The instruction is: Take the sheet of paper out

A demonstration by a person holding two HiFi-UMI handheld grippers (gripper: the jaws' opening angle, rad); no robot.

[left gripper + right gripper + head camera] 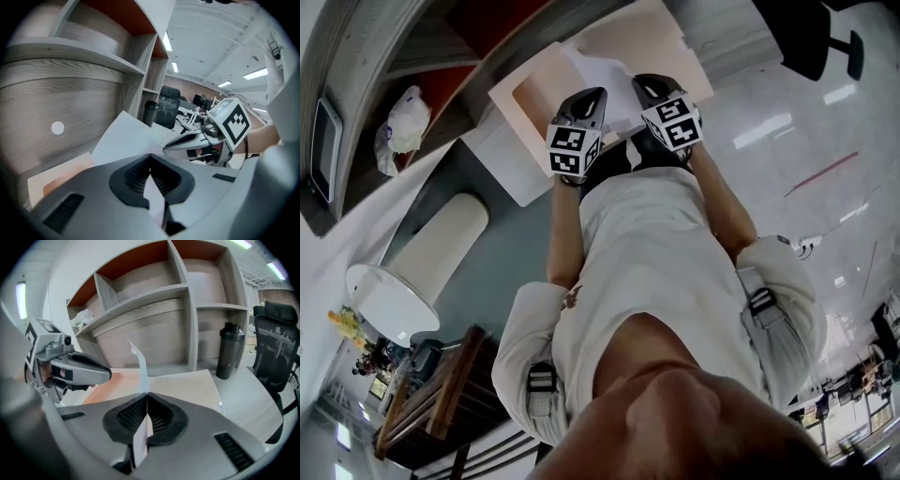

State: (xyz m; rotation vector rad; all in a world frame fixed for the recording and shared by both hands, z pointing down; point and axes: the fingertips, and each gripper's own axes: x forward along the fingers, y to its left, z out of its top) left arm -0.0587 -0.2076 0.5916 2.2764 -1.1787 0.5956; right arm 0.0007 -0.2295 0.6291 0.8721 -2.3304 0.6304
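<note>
Lift-out: left gripper [150,155] and right gripper [148,394] fingers clamped on thin white paper sheet [602,67]; next likely pull toward 6 o'clock, clear of peach card folder [525,89].

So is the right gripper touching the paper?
Touching. In the right gripper view, the right gripper is shut on the sheet of paper, its edge pinched between the pads.

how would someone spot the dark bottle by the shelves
Find the pale wooden shelf unit with red-brown backs. At the foot of its right end, on the light desk, stands the dark grey cylindrical bottle. It is the only dark upright thing there, left of the black mesh office chair.
</note>
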